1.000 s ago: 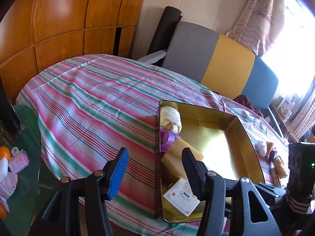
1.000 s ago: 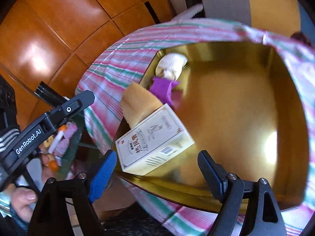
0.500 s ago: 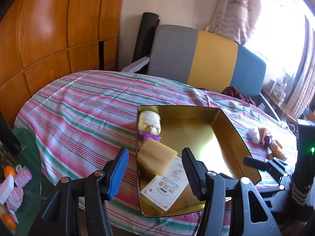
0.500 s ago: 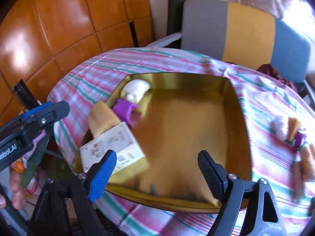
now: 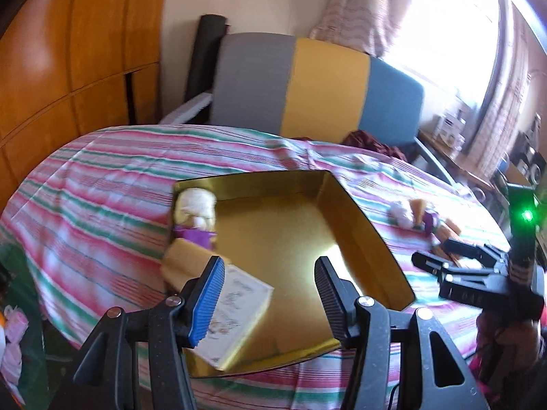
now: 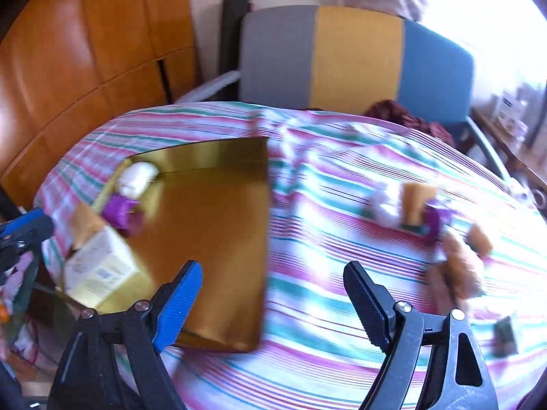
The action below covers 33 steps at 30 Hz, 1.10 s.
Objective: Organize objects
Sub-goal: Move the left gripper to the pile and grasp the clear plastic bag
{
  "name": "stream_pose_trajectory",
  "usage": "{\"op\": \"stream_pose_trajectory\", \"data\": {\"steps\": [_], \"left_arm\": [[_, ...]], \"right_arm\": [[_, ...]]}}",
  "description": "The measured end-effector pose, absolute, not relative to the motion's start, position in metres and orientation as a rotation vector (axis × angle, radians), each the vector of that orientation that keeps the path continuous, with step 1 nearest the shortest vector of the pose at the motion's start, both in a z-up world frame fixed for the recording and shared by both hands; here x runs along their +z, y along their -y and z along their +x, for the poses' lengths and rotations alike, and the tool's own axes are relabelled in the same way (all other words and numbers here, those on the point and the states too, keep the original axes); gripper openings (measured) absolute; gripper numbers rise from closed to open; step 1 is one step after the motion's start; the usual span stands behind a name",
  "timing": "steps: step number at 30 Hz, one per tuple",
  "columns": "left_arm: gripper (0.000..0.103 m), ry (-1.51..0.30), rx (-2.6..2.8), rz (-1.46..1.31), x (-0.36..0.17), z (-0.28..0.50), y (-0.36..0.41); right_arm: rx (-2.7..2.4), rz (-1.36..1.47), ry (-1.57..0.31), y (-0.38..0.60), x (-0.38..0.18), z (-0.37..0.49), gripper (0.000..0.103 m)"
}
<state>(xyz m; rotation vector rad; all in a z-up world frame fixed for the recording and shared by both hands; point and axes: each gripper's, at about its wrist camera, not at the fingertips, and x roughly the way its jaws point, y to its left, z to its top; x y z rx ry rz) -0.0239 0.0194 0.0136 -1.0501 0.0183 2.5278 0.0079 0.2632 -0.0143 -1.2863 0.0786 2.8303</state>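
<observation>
Ahead, toys [image 6: 424,218] were seen at two o'clock of right gripper [image 6: 273,294], nearer than left gripper [image 5: 268,290]; both sets of fingers apart, nothing held.

Domestic room, a lived-in home; striped pink-and-green cloth [image 5: 102,184] spread over a broad surface; upholstered seat back [image 5: 318,85] in grey, yellow and blue panels behind it. Orange wood-panelled wall [image 5: 78,51]; patterned curtains [image 5: 362,10] beside a bright window [image 5: 458,24].
</observation>
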Motion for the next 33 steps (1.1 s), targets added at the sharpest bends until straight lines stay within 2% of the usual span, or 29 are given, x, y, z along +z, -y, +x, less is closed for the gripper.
{"op": "stream_pose_trajectory", "data": {"steps": [10,16,20,24,33], "left_arm": [[0.055,-0.147,2.39,-0.995,0.024,-0.023,-0.077],[0.056,-0.187,2.304,-0.977,0.032,-0.029,-0.131],[0.056,-0.203,2.234,-0.997,0.031,-0.038,-0.174],[0.055,-0.187,2.171,-1.063,0.023,-0.057,-0.218],[0.052,-0.093,2.123,-1.254,-0.023,-0.112,-0.295]], "right_arm": [[2.574,-1.191,-0.121,-0.399,-0.005,0.036,0.086],[2.386,-1.097,-0.244,-0.494,-0.01,0.058,0.086],[2.301,-1.05,-0.415,-0.538,-0.027,0.074,0.086],[2.288,-0.985,-0.608,-0.559,-0.028,0.085,0.086],[2.321,-1.005,-0.675,-0.553,-0.029,0.086,0.087]]}}
